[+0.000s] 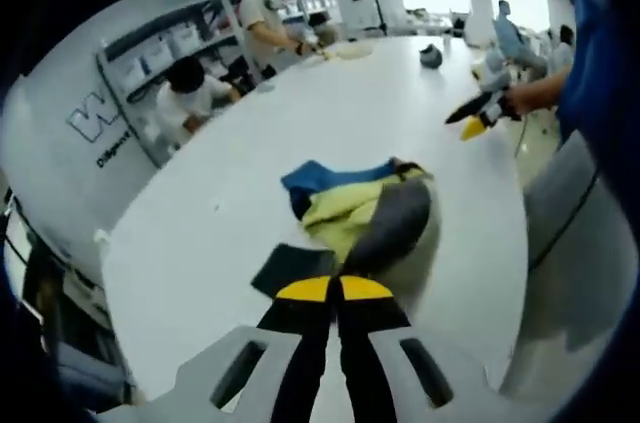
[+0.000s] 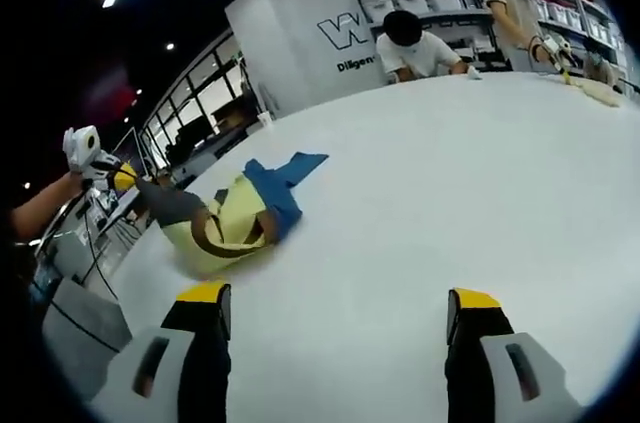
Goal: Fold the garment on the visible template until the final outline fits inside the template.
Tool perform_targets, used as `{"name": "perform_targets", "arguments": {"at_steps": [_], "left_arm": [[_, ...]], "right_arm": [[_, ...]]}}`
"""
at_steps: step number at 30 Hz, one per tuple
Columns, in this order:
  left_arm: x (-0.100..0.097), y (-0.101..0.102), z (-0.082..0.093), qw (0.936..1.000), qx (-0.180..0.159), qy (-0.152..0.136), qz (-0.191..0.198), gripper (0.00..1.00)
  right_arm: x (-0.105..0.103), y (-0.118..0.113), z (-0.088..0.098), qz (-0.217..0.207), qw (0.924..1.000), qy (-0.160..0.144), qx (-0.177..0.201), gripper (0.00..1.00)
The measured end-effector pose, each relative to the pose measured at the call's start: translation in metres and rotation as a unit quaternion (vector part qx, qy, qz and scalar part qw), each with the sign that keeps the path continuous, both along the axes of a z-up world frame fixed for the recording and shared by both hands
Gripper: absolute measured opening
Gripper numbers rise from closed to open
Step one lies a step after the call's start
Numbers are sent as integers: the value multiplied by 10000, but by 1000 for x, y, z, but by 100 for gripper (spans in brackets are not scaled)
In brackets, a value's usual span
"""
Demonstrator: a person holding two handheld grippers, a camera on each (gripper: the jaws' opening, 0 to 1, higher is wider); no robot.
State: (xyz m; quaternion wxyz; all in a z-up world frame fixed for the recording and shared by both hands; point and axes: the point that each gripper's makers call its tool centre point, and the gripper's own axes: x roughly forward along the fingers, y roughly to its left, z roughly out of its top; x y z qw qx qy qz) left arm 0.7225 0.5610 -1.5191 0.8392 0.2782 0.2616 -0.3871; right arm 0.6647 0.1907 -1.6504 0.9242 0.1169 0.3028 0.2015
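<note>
Left gripper view: our left hand-held gripper (image 1: 335, 290) was clamped on the garment's (image 1: 365, 208) grey sleeve; right hand-held gripper (image 2: 340, 308) spread, empty above the counter (image 2: 450, 183). Soft, light, floppy; we'd pinch hems.

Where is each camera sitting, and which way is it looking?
Left gripper view: it rides on the left tongs, closed on the crumpled yellow, blue and grey garment, looking along the white table; the right tongs, held in the person's hand, come in at upper right.
Right gripper view: it rides on the open right tongs, above the table, facing the garment; the left tongs grip it.
Shared: garment, table, shelves, people working behind.
</note>
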Motion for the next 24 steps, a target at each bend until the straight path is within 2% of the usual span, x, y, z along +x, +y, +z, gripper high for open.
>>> {"name": "perform_targets", "arguments": {"at_steps": [5, 10, 13, 16, 19, 24], "left_arm": [[3, 25, 2, 9995, 66, -63, 293, 5], [-8, 53, -18, 9978, 145, 148, 636, 5], [-24, 62, -30, 9959, 219, 274, 828, 5], [-35, 85, -49, 9915, 221, 454, 1198, 5], [-42, 103, -64, 9859, 172, 474, 1594, 5], [-49, 117, -80, 9804, 103, 523, 1899, 5]], "right_arm": [[1, 9, 1, 221, 9997, -27, -40, 88], [-1, 13, 0, 279, 9996, -29, -26, 88], [-4, 15, -1, 343, 9994, -13, -59, 88], [-6, 16, -1, 457, 9989, 8, -115, 87], [-8, 21, -3, 653, 9976, 2, -236, 86], [-9, 32, -1, 1112, 9927, -77, -453, 81]]}}
